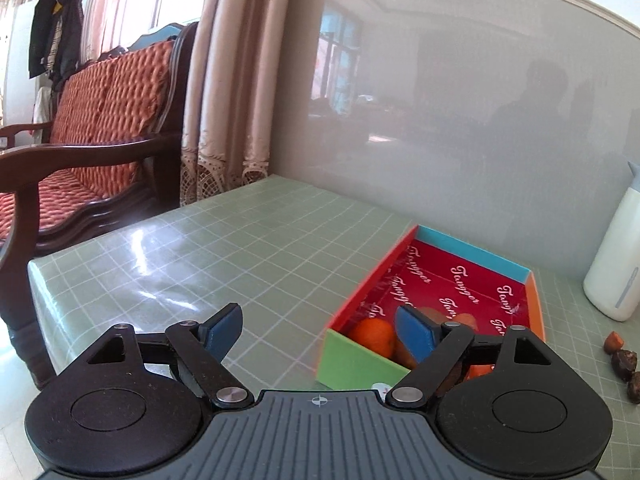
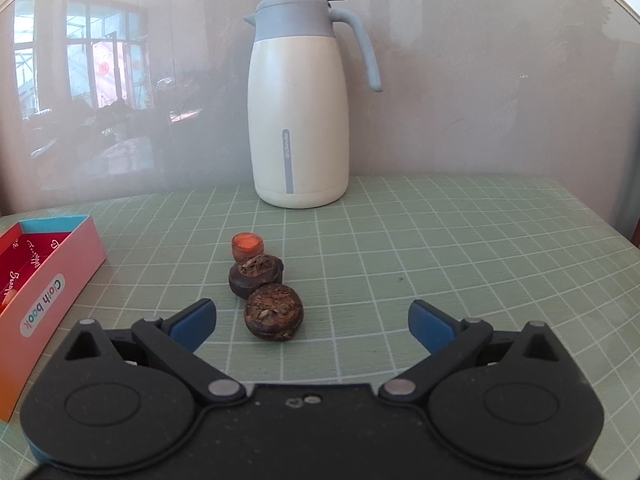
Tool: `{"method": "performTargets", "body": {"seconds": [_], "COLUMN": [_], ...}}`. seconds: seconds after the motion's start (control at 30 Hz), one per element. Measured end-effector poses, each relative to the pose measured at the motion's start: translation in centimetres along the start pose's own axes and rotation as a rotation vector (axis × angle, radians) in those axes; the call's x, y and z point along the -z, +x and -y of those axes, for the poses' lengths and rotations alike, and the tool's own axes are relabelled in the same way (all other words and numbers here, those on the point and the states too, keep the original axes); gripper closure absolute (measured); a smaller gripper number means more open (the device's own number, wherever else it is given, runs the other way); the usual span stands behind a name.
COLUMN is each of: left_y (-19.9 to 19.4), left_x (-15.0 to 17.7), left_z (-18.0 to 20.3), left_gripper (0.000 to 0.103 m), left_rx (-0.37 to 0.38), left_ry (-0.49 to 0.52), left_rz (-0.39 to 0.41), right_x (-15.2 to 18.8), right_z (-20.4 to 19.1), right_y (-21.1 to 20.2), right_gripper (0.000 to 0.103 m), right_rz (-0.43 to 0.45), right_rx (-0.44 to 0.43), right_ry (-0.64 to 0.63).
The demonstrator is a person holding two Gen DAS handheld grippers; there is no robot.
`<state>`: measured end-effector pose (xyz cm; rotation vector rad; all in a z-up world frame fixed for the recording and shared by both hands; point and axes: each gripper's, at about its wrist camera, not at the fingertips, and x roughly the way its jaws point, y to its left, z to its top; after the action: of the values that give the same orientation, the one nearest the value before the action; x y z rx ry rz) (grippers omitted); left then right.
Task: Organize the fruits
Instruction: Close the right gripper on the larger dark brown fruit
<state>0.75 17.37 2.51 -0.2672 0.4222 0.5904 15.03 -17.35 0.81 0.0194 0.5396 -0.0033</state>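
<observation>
A shallow box (image 1: 534,300) with a red printed floor and coloured walls lies on the green grid table; an orange fruit (image 1: 372,334) and other fruit sit at its near end. My left gripper (image 1: 320,330) is open and empty above the box's near left corner. Three small fruits stand in a row: a dark brown one (image 2: 274,312) nearest, another dark one (image 2: 256,274) behind it, a small orange-topped one (image 2: 247,246) farthest. My right gripper (image 2: 312,322) is open and empty, with the nearest dark fruit between and just ahead of its fingertips. The box's pink wall (image 2: 44,304) shows at left.
A tall cream and grey-blue thermos jug (image 2: 300,104) stands at the back by the wall, also at the right edge in the left wrist view (image 1: 616,256). A wooden sofa with red cushions (image 1: 100,120) stands beyond the table's left edge. A glossy wall backs the table.
</observation>
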Motion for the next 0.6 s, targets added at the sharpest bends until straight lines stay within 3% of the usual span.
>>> {"method": "performTargets", "body": {"seconds": [0.43,0.5,0.6], "left_y": [0.2,0.2,0.3], "left_x": [0.2,0.2,0.2], "left_z": [-4.6,-5.2,-6.2], "left_gripper": [0.017,0.016,0.015], "left_rx": [-0.106,-0.12,-0.136], "left_ry": [-0.056,-0.067,-0.085], "left_rz": [0.009,0.011,0.009], "right_x": [-0.5,-0.5,-0.4], "right_z": [-2.3,-2.6,-2.9], "right_y": [3.4,4.1,5.0], "right_gripper": [0.007,0.013,0.033], "right_rz": [-0.068,-0.086,-0.11], "right_rx": [0.04,0.044,0.037], "right_ry": [-0.049,-0.055,-0.059]}}
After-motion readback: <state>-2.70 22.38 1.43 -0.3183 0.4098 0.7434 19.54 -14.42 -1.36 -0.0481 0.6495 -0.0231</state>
